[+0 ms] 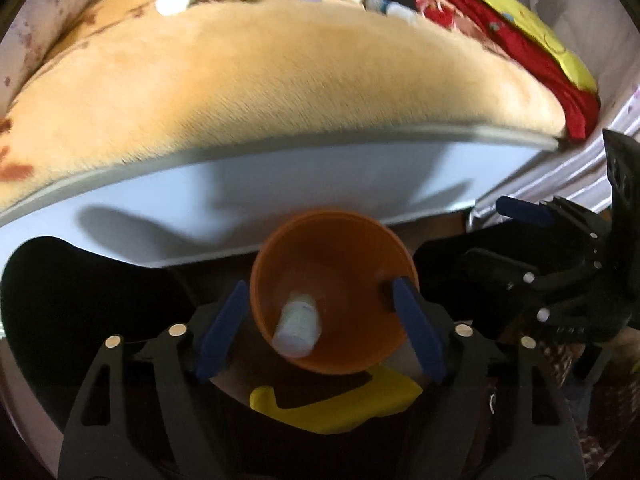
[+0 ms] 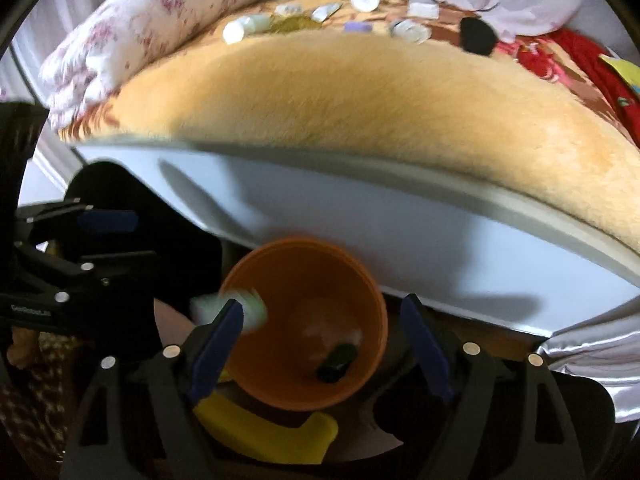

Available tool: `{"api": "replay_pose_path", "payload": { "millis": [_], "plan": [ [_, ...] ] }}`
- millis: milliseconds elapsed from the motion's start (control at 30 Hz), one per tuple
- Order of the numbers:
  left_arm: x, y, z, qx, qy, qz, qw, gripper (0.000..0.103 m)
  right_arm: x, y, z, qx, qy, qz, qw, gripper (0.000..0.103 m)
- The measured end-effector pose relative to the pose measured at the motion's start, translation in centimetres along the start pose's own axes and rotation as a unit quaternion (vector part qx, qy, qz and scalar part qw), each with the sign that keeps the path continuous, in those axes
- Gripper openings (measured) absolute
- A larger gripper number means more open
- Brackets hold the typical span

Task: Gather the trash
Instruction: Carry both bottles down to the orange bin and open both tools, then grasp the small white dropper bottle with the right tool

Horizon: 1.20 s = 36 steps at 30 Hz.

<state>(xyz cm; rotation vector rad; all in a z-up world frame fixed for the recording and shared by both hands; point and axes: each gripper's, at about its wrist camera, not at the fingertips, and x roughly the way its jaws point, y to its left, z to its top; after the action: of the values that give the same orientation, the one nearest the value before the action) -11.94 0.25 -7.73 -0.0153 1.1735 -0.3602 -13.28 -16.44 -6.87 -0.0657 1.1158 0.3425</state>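
Observation:
An orange bucket (image 1: 344, 248) stands on the floor beside the bed; it also shows in the right wrist view (image 2: 280, 280). My left gripper (image 1: 320, 332) is open above it, and a white bottle (image 1: 298, 326) is blurred in the air over the bucket. My right gripper (image 2: 320, 340) is open above the bucket, with a blurred pale green and white bottle (image 2: 252, 308) at its left finger. A dark item (image 2: 336, 362) lies in the bucket's bottom. Several white bottles and small packets (image 2: 366, 0) lie on the far side of the bed.
The bed has a tan fuzzy blanket (image 1: 280, 92) and a white side panel (image 1: 280, 192). A floral pillow (image 2: 152, 28) lies at its left, red and yellow cloth (image 1: 532, 48) at its right. A yellow object (image 2: 260, 436) lies on the floor below the bucket.

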Motion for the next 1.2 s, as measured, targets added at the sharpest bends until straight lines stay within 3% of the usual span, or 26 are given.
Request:
{"api": "replay_pose_path", "payload": {
  "millis": [233,533,833,933,1000,1033,1200],
  "plan": [
    [-2.2,0.0,1.7,0.006,-0.060,0.013,0.9981,0.076,-2.0,-1.1,2.3,0.010,-0.061,-0.015,0.998,0.080],
    [-3.4,0.9,5.6,-0.021,-0.107,0.017,0.9939,0.076,-1.2,-3.6,10.7,-0.004,-0.145,-0.085,0.986,0.080],
    [-2.9,2.2,8.6,-0.043,-0.127,0.036,0.9903,0.076,3.4,-4.4,18.0,-0.008,-0.156,-0.092,0.983,0.075],
    [-2.6,2.5,9.1,-0.044,-0.129,0.039,0.9899,0.076,5.0,-4.2,19.3,-0.014,-0.143,-0.091,0.985,0.067],
    [-2.4,2.8,9.6,-0.047,-0.129,0.040,0.9897,0.076,6.4,-4.2,19.9,-0.023,-0.118,-0.081,0.989,0.048],
    [-2.3,3.0,9.8,-0.049,-0.129,0.040,0.9896,0.076,7.0,-4.1,20.1,-0.023,-0.104,-0.070,0.992,0.026],
    [-2.2,4.5,11.4,-0.059,-0.140,0.055,0.9869,0.076,4.9,-3.2,19.3,-0.024,-0.152,-0.070,0.986,0.023]
  ]
}}
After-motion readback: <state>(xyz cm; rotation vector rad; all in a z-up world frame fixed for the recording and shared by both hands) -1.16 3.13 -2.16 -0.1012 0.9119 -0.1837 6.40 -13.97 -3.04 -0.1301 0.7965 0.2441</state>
